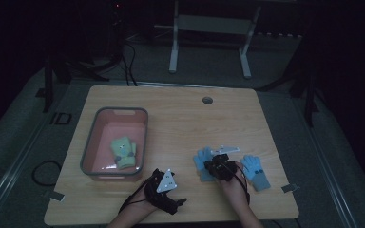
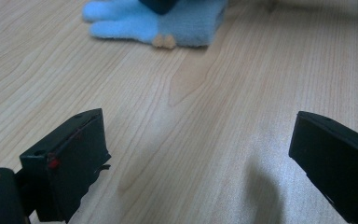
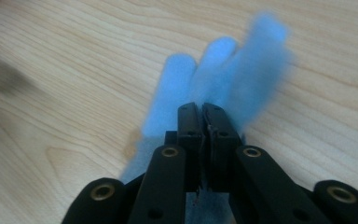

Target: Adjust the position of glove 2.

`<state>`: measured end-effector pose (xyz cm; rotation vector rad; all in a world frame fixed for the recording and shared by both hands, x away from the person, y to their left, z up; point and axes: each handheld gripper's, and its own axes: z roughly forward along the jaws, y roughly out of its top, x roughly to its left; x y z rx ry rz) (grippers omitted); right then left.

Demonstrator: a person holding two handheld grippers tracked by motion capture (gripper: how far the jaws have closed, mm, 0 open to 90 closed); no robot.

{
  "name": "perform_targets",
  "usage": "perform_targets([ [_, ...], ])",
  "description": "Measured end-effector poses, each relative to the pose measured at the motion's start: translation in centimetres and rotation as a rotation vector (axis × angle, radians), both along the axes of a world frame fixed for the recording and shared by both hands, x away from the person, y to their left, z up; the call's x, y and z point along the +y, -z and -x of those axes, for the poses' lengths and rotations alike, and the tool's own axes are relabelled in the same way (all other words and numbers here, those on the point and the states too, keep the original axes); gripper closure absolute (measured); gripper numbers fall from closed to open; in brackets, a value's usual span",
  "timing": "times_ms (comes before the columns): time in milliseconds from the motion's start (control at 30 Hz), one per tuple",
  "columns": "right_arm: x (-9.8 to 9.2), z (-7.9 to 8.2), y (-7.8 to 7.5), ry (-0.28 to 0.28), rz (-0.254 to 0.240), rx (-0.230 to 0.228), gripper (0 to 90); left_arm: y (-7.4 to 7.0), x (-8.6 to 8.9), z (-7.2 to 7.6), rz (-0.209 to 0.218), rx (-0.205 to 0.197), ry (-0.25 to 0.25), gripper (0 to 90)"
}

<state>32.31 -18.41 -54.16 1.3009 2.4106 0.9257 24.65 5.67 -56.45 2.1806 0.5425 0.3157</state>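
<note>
A light blue glove point(image 1: 201, 159) lies flat on the wooden table point(image 1: 180, 118), right of centre. My right gripper point(image 1: 215, 165) is down on it, its black jaws pinched together on the fabric near the palm. In the right gripper view the glove's fingers point(image 3: 242, 70) reach out past the closed tips point(image 3: 203, 109). My left gripper point(image 1: 178, 191) rests near the table's front edge, left of that glove. Its jaws stand wide apart over bare wood point(image 2: 198, 158), with the glove point(image 2: 186, 23) lying ahead of them.
A second blue glove point(image 1: 256, 172) lies just right of my right hand. A pink bin with a grey rim point(image 1: 89, 156) stands at the left and holds a green glove point(image 1: 123, 151). A round cable hole point(image 1: 207, 100) sits near the table's far edge.
</note>
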Motion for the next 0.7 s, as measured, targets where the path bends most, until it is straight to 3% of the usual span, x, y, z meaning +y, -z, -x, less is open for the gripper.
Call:
perform_targets([
  [300,-0.5,-0.1,-0.1,-0.011,-0.015,-0.018,65.3,0.1,0.0,0.0,-0.001,0.001,0.002,4.5],
  [533,-2.3,-0.1,-1.9,-0.044,-0.029,-0.057,65.1,0.1,0.0,0.0,-0.001,-0.001,0.003,4.5],
  [700,-4.7,-0.2,-2.9,-0.063,-0.003,-0.096,65.2,0.1,0.0,0.0,-0.004,-0.002,0.002,4.5],
])
